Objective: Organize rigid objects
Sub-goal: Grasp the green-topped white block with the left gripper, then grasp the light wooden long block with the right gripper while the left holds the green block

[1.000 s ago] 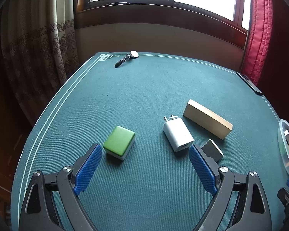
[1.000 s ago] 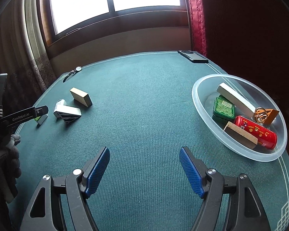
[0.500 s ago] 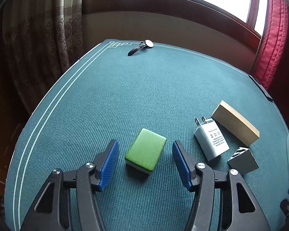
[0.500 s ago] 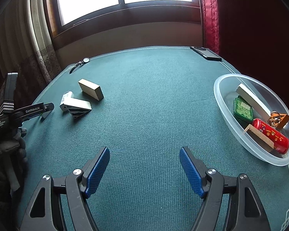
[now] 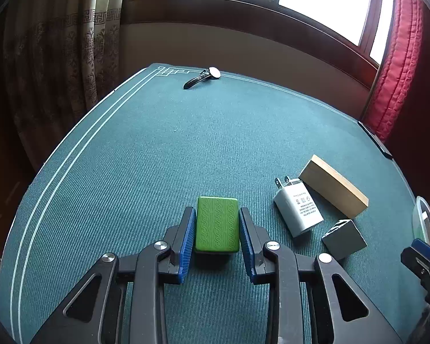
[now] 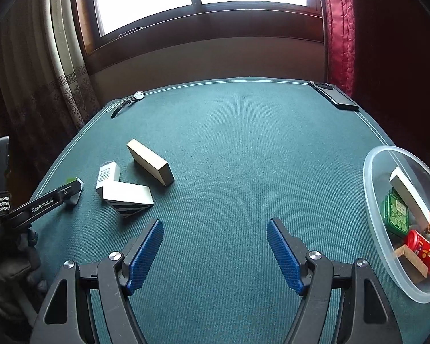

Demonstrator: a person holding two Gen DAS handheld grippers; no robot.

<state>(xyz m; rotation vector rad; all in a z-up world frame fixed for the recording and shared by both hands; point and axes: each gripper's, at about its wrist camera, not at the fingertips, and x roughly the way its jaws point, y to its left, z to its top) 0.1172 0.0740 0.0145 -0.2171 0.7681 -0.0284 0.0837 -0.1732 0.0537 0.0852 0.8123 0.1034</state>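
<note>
Left wrist view, lower centre: the left gripper point(image 5: 217, 229) has its blue pads closed against the two long sides of the green block point(image 5: 217, 223), which sits squarely between them on the green table cloth point(image 5: 157, 157). Whether the block has left the cloth cannot be told. To do this step well, the squeeze should stay even on both flanks, and the lift should go straight up before any sideways travel, since the block's sides look smooth and it could pivot if caught off-centre. Right of the block lie a white charger point(image 5: 298, 210), a wooden block point(image 5: 332, 189) just behind it, and a small grey striped box point(image 5: 344, 238) near the lower right; these three sit close together, apart from the gripper. A wristwatch point(image 5: 203, 77) lies at the far edge, upper centre. The rim of the clear bowl point(image 5: 424, 220) shows at the right edge; it is the likely destination.

Right wrist view: at the far left a gloved hand point(image 6: 11, 263) holds the left tool low and nearly level over the cloth. The right gripper point(image 6: 215, 253), lower centre, is spread wide, holds nothing and hovers over bare cloth. The bowl at the right edge already contains several items. A phone point(image 6: 334, 96) lies at the upper right.
</note>
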